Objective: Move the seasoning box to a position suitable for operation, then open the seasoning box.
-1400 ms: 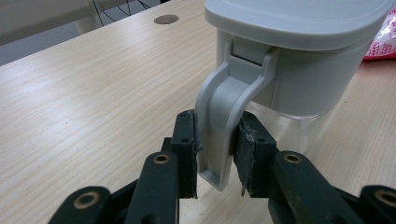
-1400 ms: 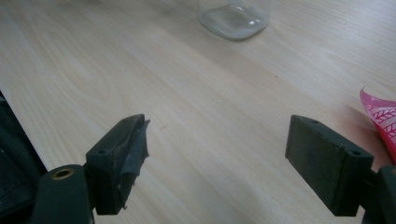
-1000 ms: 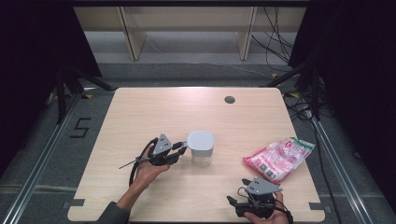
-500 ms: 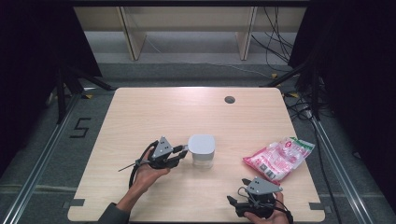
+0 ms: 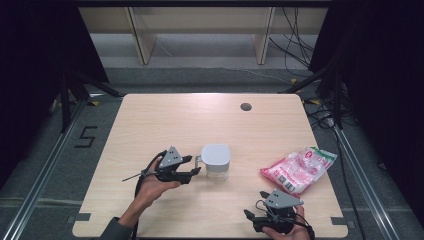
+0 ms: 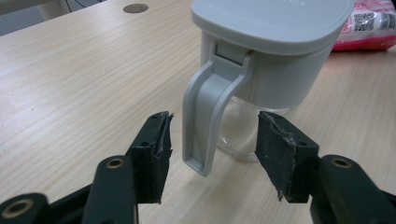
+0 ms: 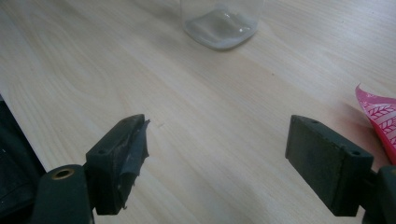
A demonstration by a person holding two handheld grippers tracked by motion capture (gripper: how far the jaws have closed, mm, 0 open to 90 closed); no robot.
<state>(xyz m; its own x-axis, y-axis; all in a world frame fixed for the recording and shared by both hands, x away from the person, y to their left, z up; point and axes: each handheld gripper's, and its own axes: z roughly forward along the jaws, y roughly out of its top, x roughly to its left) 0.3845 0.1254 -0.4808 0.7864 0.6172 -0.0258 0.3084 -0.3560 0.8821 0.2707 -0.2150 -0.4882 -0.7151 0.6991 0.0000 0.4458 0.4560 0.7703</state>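
A clear plastic jug with a grey lid stands upright near the middle of the wooden table. Its grey handle points at my left gripper. The jaws of the left gripper have just been opening and now stand on either side of the handle, with a gap on each side. At the table's front right, my right gripper lies low and points left. In the right gripper view this gripper is open over bare wood, with the jug's base farther ahead.
A pink and white plastic bag lies to the right of the jug, close behind the right gripper, and its edge reaches near that gripper's right jaw. A round cable hole sits in the far part of the table.
The left gripper's jaws have spread apart and let go of the jug's handle. The jug and the right gripper have kept their places.
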